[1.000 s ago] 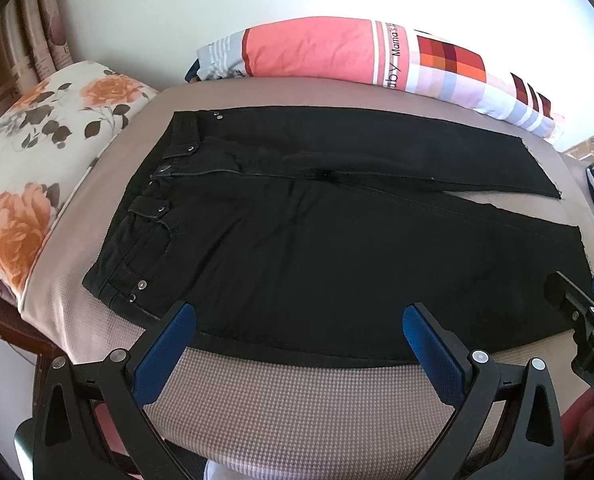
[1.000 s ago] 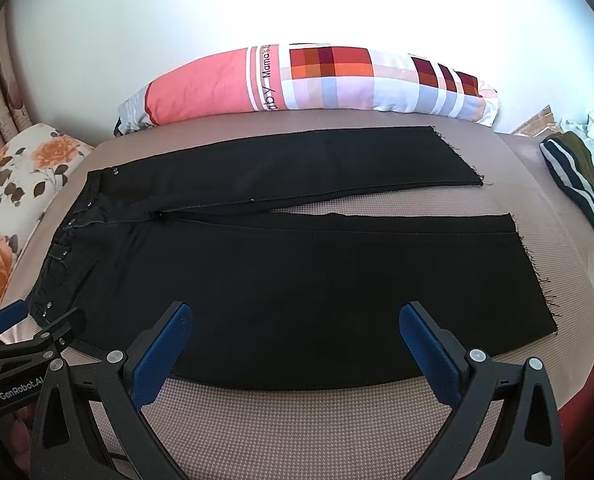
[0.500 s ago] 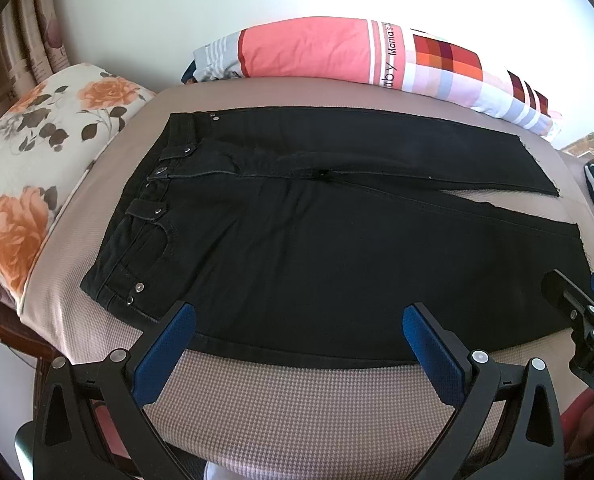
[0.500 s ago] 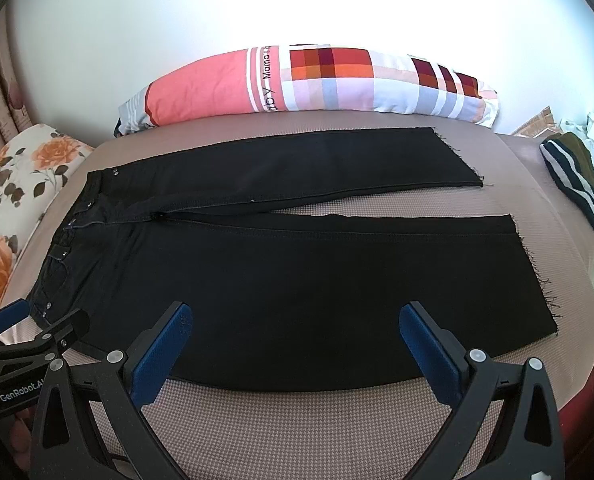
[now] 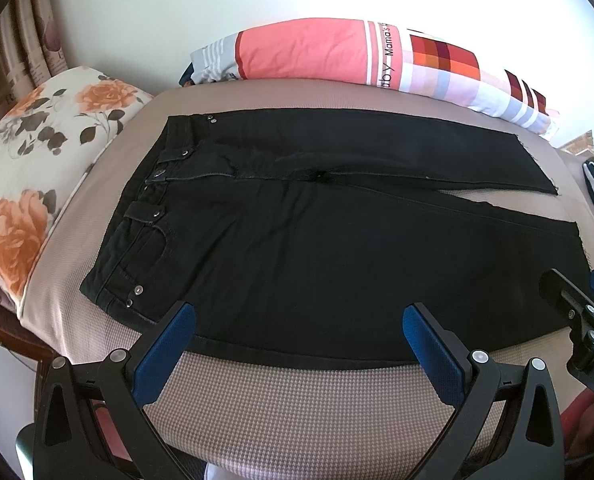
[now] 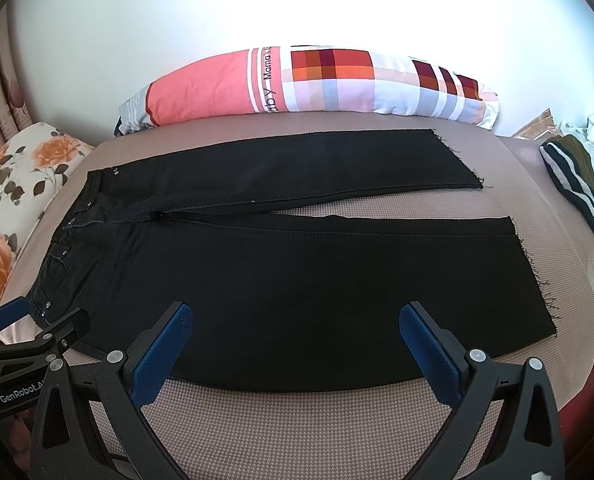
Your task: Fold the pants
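Pants (image 6: 297, 280) flat, bolster (image 6: 317, 80) reading "Mama's", left gripper (image 6: 33, 320) marked "GenRobot"

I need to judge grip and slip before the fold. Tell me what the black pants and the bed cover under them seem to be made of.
Black pants: probably denim, matte; metal rivets, stitched seams and frayed raw hems point to it.

Bed cover: seems a woven or knit fabric, matte pinkish beige, with a fine checked, waffle-like texture. Fibre cannot be told.
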`<state>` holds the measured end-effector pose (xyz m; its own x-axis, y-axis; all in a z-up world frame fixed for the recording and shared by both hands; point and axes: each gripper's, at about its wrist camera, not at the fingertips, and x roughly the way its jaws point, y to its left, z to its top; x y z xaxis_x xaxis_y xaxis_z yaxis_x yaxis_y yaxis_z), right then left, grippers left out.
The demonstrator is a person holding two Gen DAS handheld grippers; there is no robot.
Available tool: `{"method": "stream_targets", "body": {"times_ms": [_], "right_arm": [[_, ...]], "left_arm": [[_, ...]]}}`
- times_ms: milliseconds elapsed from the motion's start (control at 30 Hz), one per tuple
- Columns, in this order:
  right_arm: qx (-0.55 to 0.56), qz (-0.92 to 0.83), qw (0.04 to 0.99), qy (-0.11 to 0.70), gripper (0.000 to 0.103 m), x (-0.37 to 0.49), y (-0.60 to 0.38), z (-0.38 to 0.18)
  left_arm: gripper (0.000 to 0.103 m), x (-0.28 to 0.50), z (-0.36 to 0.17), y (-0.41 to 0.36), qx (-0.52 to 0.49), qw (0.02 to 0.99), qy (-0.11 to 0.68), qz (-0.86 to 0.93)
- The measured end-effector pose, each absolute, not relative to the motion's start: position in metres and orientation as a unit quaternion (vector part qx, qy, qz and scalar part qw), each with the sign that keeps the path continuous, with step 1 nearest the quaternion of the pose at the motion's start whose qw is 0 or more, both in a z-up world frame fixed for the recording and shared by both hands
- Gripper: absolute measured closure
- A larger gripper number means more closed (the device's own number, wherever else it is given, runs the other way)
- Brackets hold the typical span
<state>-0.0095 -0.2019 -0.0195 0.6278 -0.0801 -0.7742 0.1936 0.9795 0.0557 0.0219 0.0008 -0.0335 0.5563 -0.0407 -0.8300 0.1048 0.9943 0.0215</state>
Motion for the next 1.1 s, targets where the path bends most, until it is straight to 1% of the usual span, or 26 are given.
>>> {"method": "stream_targets", "body": {"times_ms": [733,900,1100], "right_arm": [[0.069,-0.085,0.902,0.417,0.0,-0.005,-0.209,-0.015],[0.084,-0.069,0.908,0.405,0.0,0.005,-0.219,-0.012],[0.109,-0.029,0.91,0.399,0.0,0.028,-0.235,-0.008]], "left_arm": [[0.0,0.034,-0.033,-0.002,0.041,0.882,0.467,-0.049],[0.0,0.053,-0.028,0.008,0.022,0.882,0.465,-0.067],[0.001,0.097,-0.016,0.044,-0.015,0.883,0.463,-0.076]]}}
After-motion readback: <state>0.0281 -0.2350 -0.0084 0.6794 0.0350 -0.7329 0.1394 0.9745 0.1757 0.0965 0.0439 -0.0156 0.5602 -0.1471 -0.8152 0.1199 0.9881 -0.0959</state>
